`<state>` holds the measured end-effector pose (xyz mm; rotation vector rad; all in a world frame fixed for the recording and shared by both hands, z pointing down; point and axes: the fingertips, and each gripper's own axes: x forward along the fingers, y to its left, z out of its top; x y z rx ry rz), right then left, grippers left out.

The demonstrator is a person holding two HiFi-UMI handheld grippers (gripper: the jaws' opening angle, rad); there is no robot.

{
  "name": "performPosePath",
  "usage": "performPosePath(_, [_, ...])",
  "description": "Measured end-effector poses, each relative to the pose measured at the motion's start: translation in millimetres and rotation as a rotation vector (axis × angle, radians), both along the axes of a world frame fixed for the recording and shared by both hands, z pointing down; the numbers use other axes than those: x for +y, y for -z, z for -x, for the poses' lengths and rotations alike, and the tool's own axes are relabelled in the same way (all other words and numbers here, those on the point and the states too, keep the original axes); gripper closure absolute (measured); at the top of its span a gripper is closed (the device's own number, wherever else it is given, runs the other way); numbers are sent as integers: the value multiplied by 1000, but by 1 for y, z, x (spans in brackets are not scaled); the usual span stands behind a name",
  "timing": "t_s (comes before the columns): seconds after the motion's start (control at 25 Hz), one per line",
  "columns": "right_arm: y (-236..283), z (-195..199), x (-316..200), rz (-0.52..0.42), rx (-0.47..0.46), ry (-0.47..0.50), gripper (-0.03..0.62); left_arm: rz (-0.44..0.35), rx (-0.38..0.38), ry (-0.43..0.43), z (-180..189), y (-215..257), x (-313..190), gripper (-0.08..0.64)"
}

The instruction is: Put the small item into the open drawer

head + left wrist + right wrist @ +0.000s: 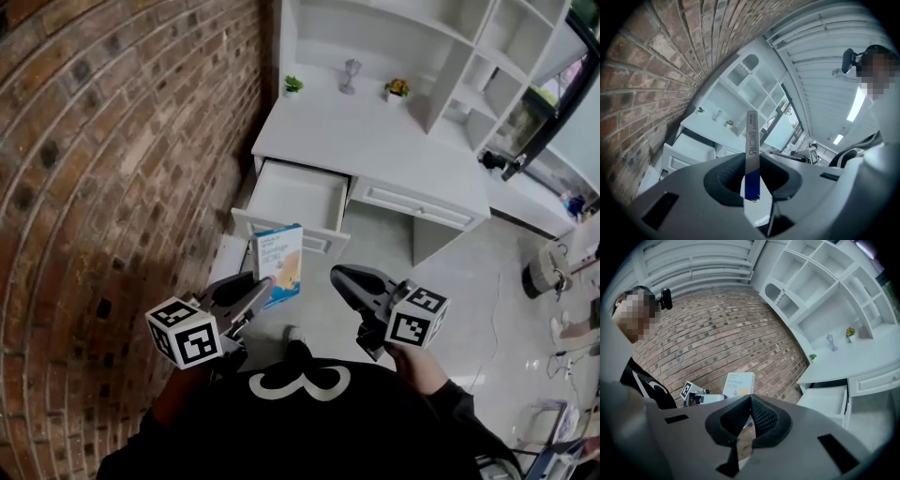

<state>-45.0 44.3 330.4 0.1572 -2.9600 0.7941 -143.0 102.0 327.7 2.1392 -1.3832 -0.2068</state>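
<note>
Left tongs (262,297) tight on box (278,259), edge-on in their view, face-on overhead; right tongs (343,277) closed, empty.

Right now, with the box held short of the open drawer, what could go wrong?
The left tongs pinch the box only near its lower edge, so it may tilt or slip out. It is short of the drawer, so lowering early could catch the front panel. The shut right tongs close beside might bump it.
</note>
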Motion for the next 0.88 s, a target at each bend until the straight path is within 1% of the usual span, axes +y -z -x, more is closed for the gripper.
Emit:
performPosePath(0.2, [-16,16,-63,46,8,-5,581,52,6,-14,13,-13,-68,468])
performPosePath(0.32, [-26,24,-100,64,7,-10,581,72,-5,-24,20,-20,-108,468])
performPosePath(0.52, [-46,32,-144,111,10,-33,581,122,-17,-45,31,-38,-161,468])
performPosePath(0.68, [-51,28,-175,124,7,-52,581,140,-29,-71,26,-42,-193,468])
performPosePath(0.88, [-48,26,-197,116,-4,-78,581,146,-54,-91,26,-40,-214,468])
